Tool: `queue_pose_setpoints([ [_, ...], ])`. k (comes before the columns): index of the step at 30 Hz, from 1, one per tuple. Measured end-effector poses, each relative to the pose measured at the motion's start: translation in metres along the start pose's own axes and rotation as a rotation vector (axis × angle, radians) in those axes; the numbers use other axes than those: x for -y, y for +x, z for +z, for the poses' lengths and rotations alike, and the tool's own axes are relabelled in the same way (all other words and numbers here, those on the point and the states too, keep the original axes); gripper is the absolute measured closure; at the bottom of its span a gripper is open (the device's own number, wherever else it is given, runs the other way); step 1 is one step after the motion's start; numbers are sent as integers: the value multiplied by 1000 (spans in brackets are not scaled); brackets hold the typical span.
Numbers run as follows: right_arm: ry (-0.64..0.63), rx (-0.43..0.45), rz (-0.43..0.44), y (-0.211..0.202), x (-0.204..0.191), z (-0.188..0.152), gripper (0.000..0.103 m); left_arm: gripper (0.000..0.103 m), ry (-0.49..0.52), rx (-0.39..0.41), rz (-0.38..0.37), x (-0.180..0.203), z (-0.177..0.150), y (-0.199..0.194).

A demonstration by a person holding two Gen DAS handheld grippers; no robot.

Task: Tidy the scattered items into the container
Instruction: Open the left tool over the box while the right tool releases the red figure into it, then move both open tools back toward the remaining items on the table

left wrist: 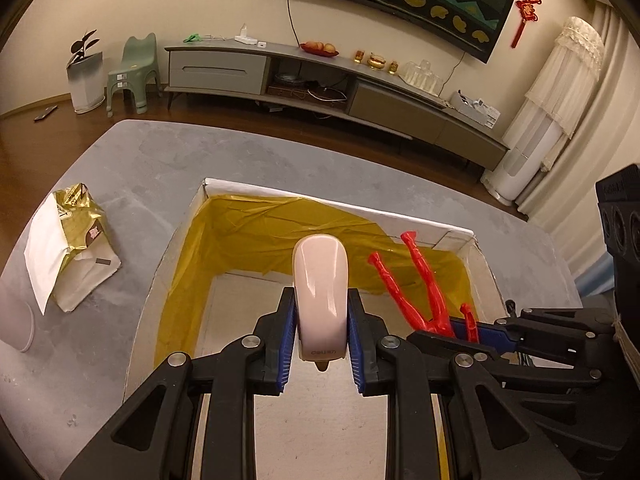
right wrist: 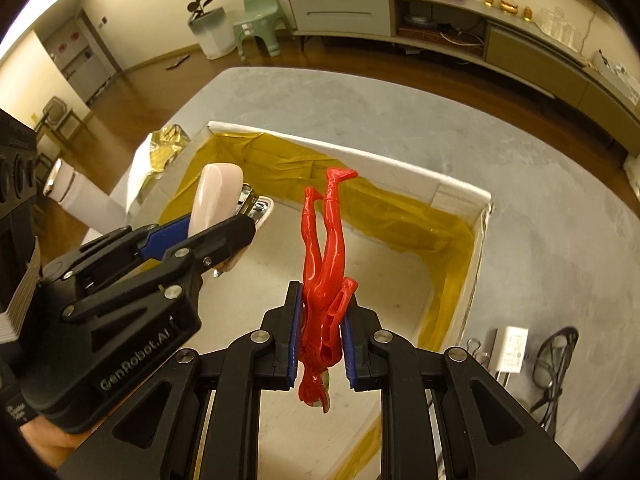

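A white cardboard box (left wrist: 340,204) with yellow lining stands open on the grey table (left wrist: 160,160). My left gripper (left wrist: 321,300) is shut on a pale pink stapler (left wrist: 320,280), held above the box's near-left part. From the right wrist view the same stapler (right wrist: 216,196) shows its metal underside, gripped by the left gripper (right wrist: 218,236). My right gripper (right wrist: 322,312) is shut on a red plastic figure (right wrist: 324,256), head toward the camera and legs pointing away, above the middle of the box (right wrist: 360,156). The figure (left wrist: 428,280) and right gripper (left wrist: 460,330) also appear at the right of the left wrist view.
A gold-and-white paper bag (left wrist: 76,248) lies left of the box, with a white cylinder (right wrist: 76,196) beside it. To the right of the box lie a white charger (right wrist: 512,348), a binder clip (right wrist: 474,346) and black glasses (right wrist: 556,356). A TV cabinet (left wrist: 320,76) lines the far wall.
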State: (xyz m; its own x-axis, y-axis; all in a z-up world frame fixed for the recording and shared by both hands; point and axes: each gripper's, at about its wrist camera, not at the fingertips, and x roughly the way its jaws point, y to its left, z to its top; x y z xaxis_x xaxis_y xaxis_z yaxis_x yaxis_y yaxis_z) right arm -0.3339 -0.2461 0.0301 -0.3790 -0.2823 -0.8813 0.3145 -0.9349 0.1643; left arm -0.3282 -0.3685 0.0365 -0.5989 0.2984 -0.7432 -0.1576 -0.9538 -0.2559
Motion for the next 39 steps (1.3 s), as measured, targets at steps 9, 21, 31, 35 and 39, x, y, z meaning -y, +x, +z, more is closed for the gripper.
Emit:
queue_pose_setpoints([
  [9, -18, 55, -7, -10, 5, -11, 72, 63, -64, 14, -20, -12, 2, -3],
  [21, -35, 156, 147, -56, 5, -64, 71, 63, -38, 57, -9, -9, 1, -24],
  [31, -20, 200, 216, -81, 12, -92, 71, 63, 36, 65, -2, 11, -12, -41],
  [35, -19, 213, 239, -91, 13, -105, 71, 63, 71, 72, 3, 21, -18, -52],
  [39, -29, 213, 256, -97, 11, -120, 71, 63, 107, 75, 18, 33, -26, -64],
])
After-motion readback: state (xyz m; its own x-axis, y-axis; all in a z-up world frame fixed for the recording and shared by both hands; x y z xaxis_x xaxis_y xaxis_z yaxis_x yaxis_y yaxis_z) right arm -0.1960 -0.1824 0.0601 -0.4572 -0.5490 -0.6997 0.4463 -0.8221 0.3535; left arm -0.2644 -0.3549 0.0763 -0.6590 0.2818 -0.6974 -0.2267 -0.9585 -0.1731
